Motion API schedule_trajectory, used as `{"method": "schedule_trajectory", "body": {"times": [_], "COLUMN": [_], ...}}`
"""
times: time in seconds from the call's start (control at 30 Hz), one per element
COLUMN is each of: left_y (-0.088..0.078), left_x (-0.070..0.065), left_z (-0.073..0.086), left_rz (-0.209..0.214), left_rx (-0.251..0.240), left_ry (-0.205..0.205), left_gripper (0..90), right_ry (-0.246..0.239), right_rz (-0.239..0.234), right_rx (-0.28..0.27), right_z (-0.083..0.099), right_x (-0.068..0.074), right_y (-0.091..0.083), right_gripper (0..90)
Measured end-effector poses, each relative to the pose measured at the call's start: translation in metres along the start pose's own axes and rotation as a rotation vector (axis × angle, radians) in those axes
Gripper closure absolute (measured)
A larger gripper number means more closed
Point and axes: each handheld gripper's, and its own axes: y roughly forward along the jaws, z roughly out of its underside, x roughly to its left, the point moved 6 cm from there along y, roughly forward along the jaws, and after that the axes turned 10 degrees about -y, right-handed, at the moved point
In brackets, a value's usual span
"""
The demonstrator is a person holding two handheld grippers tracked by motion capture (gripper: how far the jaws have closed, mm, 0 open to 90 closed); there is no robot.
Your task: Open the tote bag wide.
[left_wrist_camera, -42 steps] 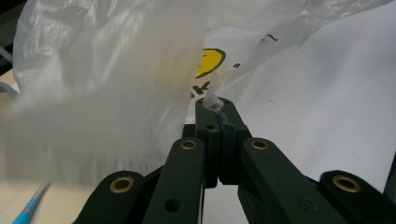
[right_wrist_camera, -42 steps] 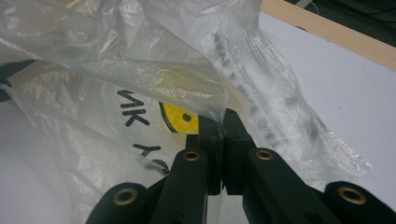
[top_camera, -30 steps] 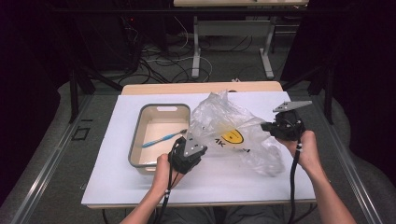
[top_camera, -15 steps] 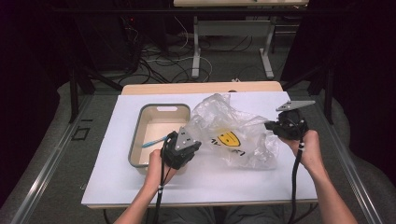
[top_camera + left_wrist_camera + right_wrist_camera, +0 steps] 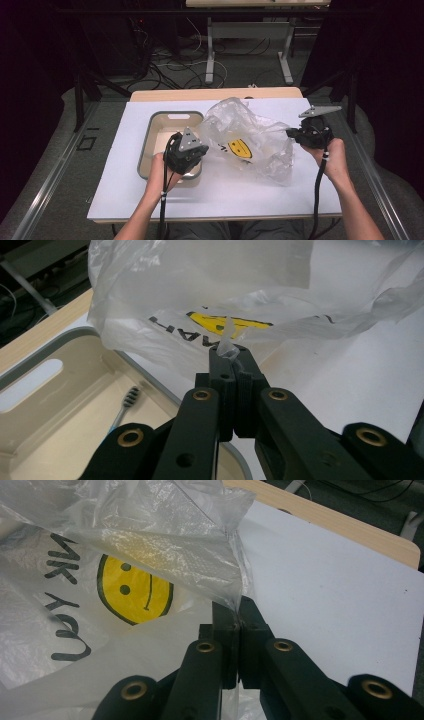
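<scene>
Two handheld grippers pinch the same clear plastic bag from opposite ends. On the person's left, the left gripper has its black jaws clamped together on a small twisted tuft of the plastic bag; in the left gripper view that tuft pokes up from between the closed tips. On the person's right, the right gripper has its jaws pressed tight on a seamed edge of the film, and the right gripper view shows the crease running down into the closed tips.

Between the two tools the bag hangs stretched and crumpled above the white table top, puffed up toward the far side. It is see-through, printed with a yellow smiley face and black lettering (the letters appear upside down or sideways from each gripper's camera, and cannot be read in full).

Just beside the bag, under the left gripper, a shallow cream tray with a grey rim and a slot handle at its far end sits on the table. Inside it lies a toothbrush with a blue handle and dark bristles, flat on the tray floor.

Each hand grips its tool from behind, with forearms entering from the near edge and a black cable trailing down from each. Beyond the table, the dim floor holds table legs and loose cables.
</scene>
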Motion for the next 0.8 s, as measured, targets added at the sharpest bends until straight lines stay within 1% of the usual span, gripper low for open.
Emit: {"method": "schedule_trajectory", "body": {"times": [0.03, 0.07, 0.1, 0.17, 0.2, 0.23, 0.27, 0.3, 0.33, 0.37, 0.4, 0.47, 0.5, 0.53, 0.57, 0.6, 0.63, 0.67, 0.7, 0.73, 0.77, 0.8], "left_y": [-0.002, -0.003, -0.003, -0.008, -0.008, -0.010, -0.012, -0.011, -0.013, -0.012, -0.012, -0.012, -0.012, -0.012, -0.011, -0.012, -0.011, -0.010, -0.009, -0.009, -0.008, -0.009], "left_x": [0.001, 0.002, 0.003, 0.005, 0.005, 0.007, 0.008, 0.009, 0.011, 0.011, 0.013, 0.015, 0.016, 0.019, 0.020, 0.022, 0.023, 0.025, 0.028, 0.029, 0.031, 0.033], "left_z": [-0.001, -0.003, -0.005, -0.009, -0.011, -0.013, -0.014, -0.017, -0.018, -0.021, -0.024, -0.028, -0.031, -0.034, -0.036, -0.037, -0.039, -0.040, -0.041, -0.042, -0.043, -0.044], "left_rz": [-0.003, -0.009, -0.014, -0.008, -0.015, -0.016, -0.004, -0.021, -0.012, -0.013, -0.022, -0.013, -0.014, -0.016, -0.021, -0.020, -0.016, -0.019, -0.033, -0.017, -0.029, -0.031], "left_rx": [0.012, 0.017, 0.003, 0.021, 0.008, 0.009, 0.032, 0.011, 0.035, 0.033, 0.038, 0.066, 0.080, 0.107, 0.109, 0.134, 0.130, 0.154, 0.150, 0.168, 0.171, 0.195], "left_ry": [0.006, 0.013, 0.007, 0.010, 0.006, 0.008, 0.013, 0.006, 0.014, 0.006, 0.014, 0.018, 0.024, 0.046, 0.049, 0.057, 0.055, 0.053, 0.060, 0.057, 0.056, 0.065], "left_gripper": [89.7, 89.7, 89.7, 89.7, 89.7, 89.7, 89.7, 89.7, 89.7, 89.7, 89.7, 89.7, 89.7, 89.7, 89.7, 89.7, 89.7, 89.7, 89.7, 89.7, 89.7, 89.7], "right_ry": [0.006, 0.001, 0.007, 0.009, 0.014, 0.014, 0.016, 0.011, 0.016, 0.017, 0.016, 0.013, 0.014, 0.013, 0.013, 0.015, 0.013, 0.015, 0.015, 0.005, 0.009, 0.006], "right_rz": [0.002, 0.004, 0.003, 0.014, 0.017, 0.016, 0.019, 0.025, 0.029, 0.031, 0.037, 0.044, 0.050, 0.056, 0.052, 0.051, 0.051, 0.049, 0.047, 0.047, 0.048, 0.045], "right_rx": [0.000, -0.002, -0.003, -0.011, -0.014, -0.018, -0.020, -0.022, -0.024, -0.024, -0.026, -0.023, -0.024, -0.023, -0.018, -0.017, -0.014, -0.009, -0.003, -0.002, 0.001, 0.007], "right_z": [0.000, 0.000, -0.001, -0.002, -0.002, -0.003, -0.003, -0.004, -0.004, -0.004, -0.005, -0.005, -0.006, -0.007, -0.007, -0.007, -0.007, -0.007, -0.007, -0.007, -0.008, -0.009], "right_x": [0.000, -0.001, -0.002, -0.004, -0.005, -0.006, -0.007, -0.008, -0.009, -0.010, -0.011, -0.013, -0.014, -0.015, -0.016, -0.016, -0.017, -0.017, -0.017, -0.018, -0.018, -0.019], "right_y": [-0.001, -0.002, -0.002, -0.005, -0.006, -0.008, -0.010, -0.011, -0.012, -0.013, -0.014, -0.016, -0.017, -0.017, -0.018, -0.018, -0.018, -0.018, -0.019, -0.020, -0.020, -0.021], "right_gripper": [89.7, 89.7, 89.7, 89.7, 89.7, 89.7, 89.7, 89.7, 89.7, 89.7, 89.6, 89.7, 89.7, 89.7, 89.7, 89.7, 89.7, 89.7, 89.7, 89.7, 89.7, 89.7]}}
